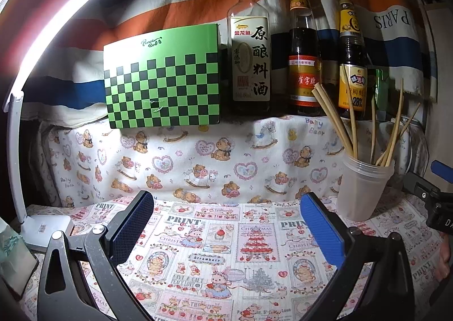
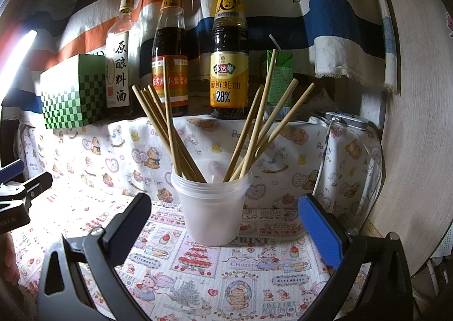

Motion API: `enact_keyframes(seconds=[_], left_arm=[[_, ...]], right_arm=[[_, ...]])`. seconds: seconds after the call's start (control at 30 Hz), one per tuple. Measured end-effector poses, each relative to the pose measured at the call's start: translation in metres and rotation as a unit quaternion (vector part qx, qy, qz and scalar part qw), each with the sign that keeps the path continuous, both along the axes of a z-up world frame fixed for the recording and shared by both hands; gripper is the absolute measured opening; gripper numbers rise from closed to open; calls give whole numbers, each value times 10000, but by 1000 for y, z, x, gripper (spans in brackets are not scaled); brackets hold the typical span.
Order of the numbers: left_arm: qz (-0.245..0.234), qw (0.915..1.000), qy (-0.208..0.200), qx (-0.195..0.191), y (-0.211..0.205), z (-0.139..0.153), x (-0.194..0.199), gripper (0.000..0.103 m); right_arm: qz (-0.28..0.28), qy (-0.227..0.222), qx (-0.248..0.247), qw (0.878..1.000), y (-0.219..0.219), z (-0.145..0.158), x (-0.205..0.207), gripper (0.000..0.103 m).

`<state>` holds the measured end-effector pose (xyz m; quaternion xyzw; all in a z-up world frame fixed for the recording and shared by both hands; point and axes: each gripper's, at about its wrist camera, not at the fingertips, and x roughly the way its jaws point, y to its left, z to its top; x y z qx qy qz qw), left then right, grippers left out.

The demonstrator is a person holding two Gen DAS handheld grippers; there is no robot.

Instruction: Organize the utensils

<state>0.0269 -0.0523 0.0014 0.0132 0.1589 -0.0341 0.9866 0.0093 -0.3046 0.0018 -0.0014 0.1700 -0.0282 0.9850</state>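
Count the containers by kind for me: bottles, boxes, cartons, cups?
Bottles: 3 (cooking wine, orange-capped sauce, oyster sauce)
Green checkered box: 1
Green drink carton: 1
Plastic cup holding chopsticks: 1
Total: 6

Green checkered box (image 1: 162, 77) stands on the shelf at 10 o'clock, three bottles to its right: clear one (image 1: 249, 46), red-capped one (image 1: 304, 52), yellow-labelled one (image 1: 352, 60). Green carton (image 2: 279, 80) sits at 1 o'clock. Lamp (image 1: 36, 60) glows at 9 o'clock. Printed cloth (image 1: 215, 253) covers the desk.
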Motion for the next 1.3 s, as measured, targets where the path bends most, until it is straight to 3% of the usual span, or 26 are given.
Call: enact_keyframes(seconds=[1.3], left_arm=[[-27,10000,18,23,-2,0,0,103]], right_arm=[[-5,11,2,10000,0,0,0,103]])
